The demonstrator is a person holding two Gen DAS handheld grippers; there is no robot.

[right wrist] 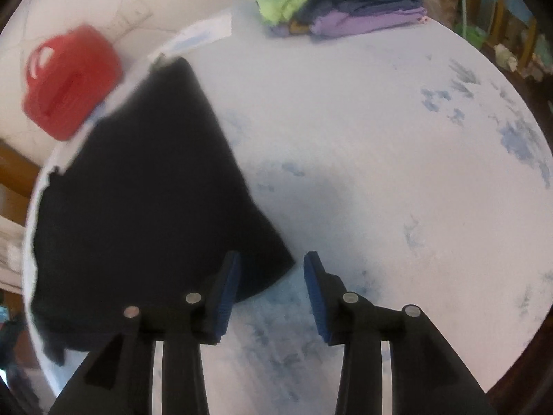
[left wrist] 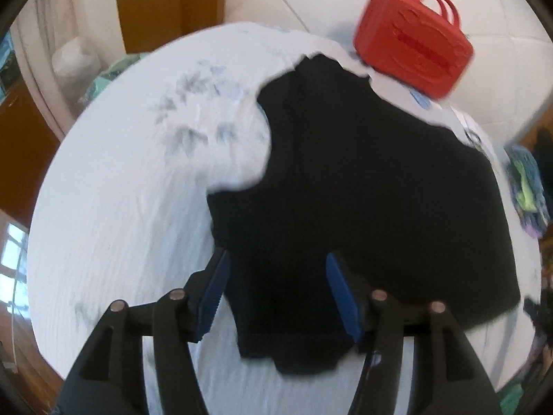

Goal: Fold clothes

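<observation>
A black garment [left wrist: 363, 186] lies spread on a round table under a white cloth with blue prints [left wrist: 131, 186]. In the left wrist view one narrow part of it runs toward me, between the blue pads of my left gripper [left wrist: 276, 276], whose fingers stand wide apart and open. In the right wrist view the same black garment [right wrist: 138, 200] fills the left half, one pointed corner of it reaching close to my right gripper [right wrist: 271, 276]. That gripper is open, its left pad over the corner's edge and its right pad over bare cloth.
A red plastic case with handles [left wrist: 414, 41] sits at the table's far edge beside the garment, also in the right wrist view as the red case [right wrist: 69, 83]. A pile of folded clothes [right wrist: 338, 3] rests at the far side. White paper [right wrist: 200, 34] lies near the case.
</observation>
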